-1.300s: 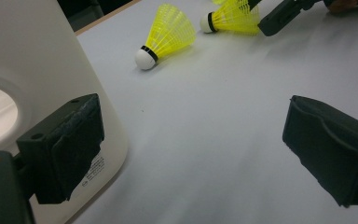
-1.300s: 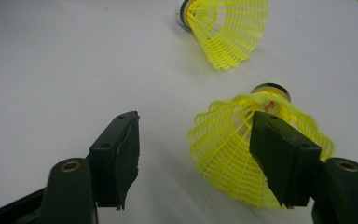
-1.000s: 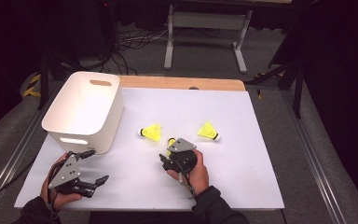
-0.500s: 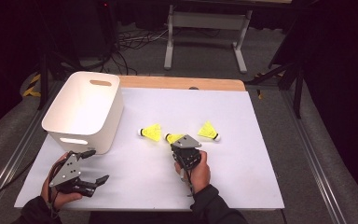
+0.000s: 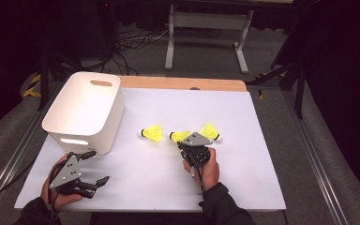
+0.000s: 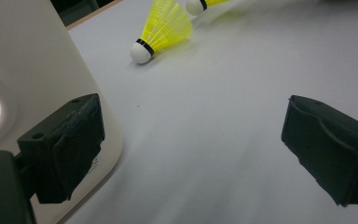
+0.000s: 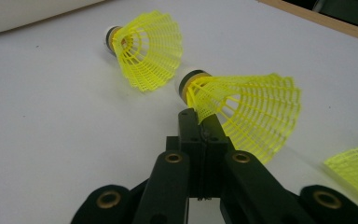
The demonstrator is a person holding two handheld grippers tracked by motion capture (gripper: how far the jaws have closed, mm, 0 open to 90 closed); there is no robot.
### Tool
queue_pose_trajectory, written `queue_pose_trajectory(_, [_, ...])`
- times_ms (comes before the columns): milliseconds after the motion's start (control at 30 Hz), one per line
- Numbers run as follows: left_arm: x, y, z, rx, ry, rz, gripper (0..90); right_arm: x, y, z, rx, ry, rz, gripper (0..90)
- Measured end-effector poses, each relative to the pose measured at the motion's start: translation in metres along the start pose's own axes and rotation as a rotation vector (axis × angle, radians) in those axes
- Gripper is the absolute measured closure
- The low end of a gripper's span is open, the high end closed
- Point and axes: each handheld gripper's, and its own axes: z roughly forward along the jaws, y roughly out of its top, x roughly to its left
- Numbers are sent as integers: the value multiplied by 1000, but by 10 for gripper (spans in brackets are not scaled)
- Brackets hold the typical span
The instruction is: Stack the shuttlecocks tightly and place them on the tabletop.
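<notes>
Worktop (image 5: 262, 154) covered by a white sheet, bare wooden edge (image 5: 183, 83) left showing at the far side, grey carpeted floor (image 5: 215, 51) seen beyond, black cables (image 5: 126, 44) strewn across it, pale metal table frame (image 5: 206, 28) stood behind, surroundings kept dark.

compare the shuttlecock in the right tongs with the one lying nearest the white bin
The held shuttlecock is pinched by its skirt edge in the shut right tongs; the shuttlecock nearest the bin lies free on the white table, touched by nothing. In the right gripper view the held one shows its side, the free one its open skirt. Both are yellow with white, black-banded tips.
</notes>
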Motion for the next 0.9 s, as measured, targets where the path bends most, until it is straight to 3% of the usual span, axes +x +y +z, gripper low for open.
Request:
queue_pose_trajectory(300, [0,1,2,5,-1,4,66,-13,2,-9,-20,31,0,900])
queue_pose_trajectory(900, [-3,1,3,12,1,16,66,-19,7,-15,-76,96,-44,900])
